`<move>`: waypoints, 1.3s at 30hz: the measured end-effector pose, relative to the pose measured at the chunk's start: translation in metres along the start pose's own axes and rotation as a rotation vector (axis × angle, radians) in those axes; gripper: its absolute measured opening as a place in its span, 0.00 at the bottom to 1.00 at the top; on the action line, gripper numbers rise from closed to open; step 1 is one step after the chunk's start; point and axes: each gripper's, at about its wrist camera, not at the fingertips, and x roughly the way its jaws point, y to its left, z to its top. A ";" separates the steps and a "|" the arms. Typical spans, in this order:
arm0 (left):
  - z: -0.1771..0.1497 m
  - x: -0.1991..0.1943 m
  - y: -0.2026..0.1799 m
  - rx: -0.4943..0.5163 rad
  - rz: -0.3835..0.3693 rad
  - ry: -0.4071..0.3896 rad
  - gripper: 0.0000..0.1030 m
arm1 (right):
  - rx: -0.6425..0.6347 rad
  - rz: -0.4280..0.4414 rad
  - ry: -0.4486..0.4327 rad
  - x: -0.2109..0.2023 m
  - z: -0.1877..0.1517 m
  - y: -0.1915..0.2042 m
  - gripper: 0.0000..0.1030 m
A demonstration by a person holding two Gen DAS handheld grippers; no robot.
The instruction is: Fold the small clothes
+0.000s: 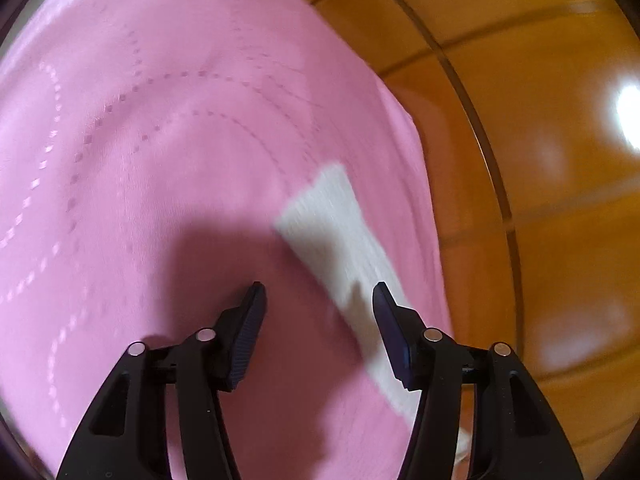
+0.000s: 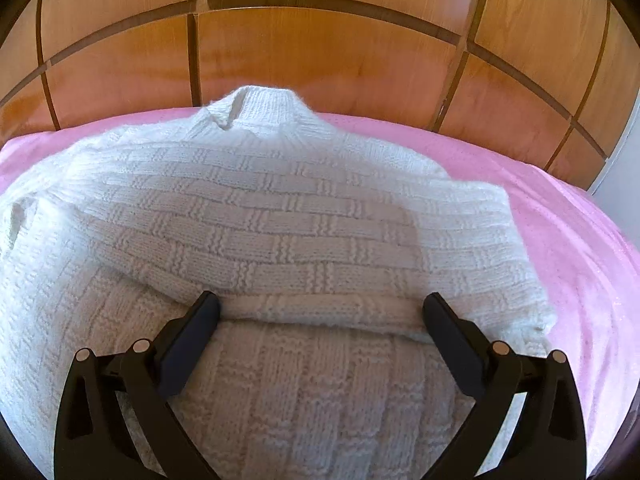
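A white knitted sweater [image 2: 280, 216] is lying spread on a pink sheet [image 2: 572, 248], its collar [image 2: 256, 108] pointing toward the wooden panels [image 2: 320, 52] behind. One sleeve is lying folded across the body, forming a thick band over the lower part. The right gripper [image 2: 320, 316] is hovering low over that folded edge, its fingers [image 2: 192, 332] standing wide apart with nothing between them; whether they are touching the knit I cannot tell. In the left wrist view, only a white strip of the sweater [image 1: 332, 236] is showing, blurred, lying on the pink sheet [image 1: 140, 140] near its edge beside the wooden floor [image 1: 540, 160]. The left gripper [image 1: 318, 300] is hanging above that strip, its fingers [image 1: 250, 320] also apart and gripping nothing.
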 end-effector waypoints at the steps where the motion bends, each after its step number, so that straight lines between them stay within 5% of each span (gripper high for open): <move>1: 0.005 0.004 0.002 -0.027 -0.011 0.002 0.45 | -0.002 -0.003 -0.001 0.000 0.000 0.000 0.98; 6: 0.018 0.022 -0.012 -0.016 0.000 0.023 0.40 | -0.005 -0.007 0.000 0.002 0.000 0.000 0.98; 8: 0.020 0.031 -0.021 0.015 0.014 0.042 0.11 | -0.004 -0.005 0.001 0.003 0.000 0.000 0.98; 9: 0.020 0.036 -0.025 0.045 0.031 0.053 0.06 | -0.002 -0.003 0.002 0.003 0.000 0.000 0.98; 17: -0.045 0.008 -0.110 0.392 -0.109 0.047 0.06 | 0.000 -0.003 0.001 0.004 0.001 0.000 0.98; 24: -0.163 0.022 -0.177 0.628 -0.248 0.236 0.06 | 0.007 0.004 -0.001 0.004 0.001 -0.002 0.98; 30: -0.256 0.052 -0.196 0.791 -0.205 0.377 0.06 | 0.021 0.020 0.000 0.004 0.001 -0.006 0.98; 34: -0.288 0.048 -0.184 0.880 -0.174 0.405 0.35 | 0.032 0.036 0.004 0.004 0.001 -0.008 0.98; 39: -0.303 0.025 -0.153 0.975 -0.161 0.366 0.36 | 0.113 0.097 0.004 -0.008 0.011 -0.014 0.97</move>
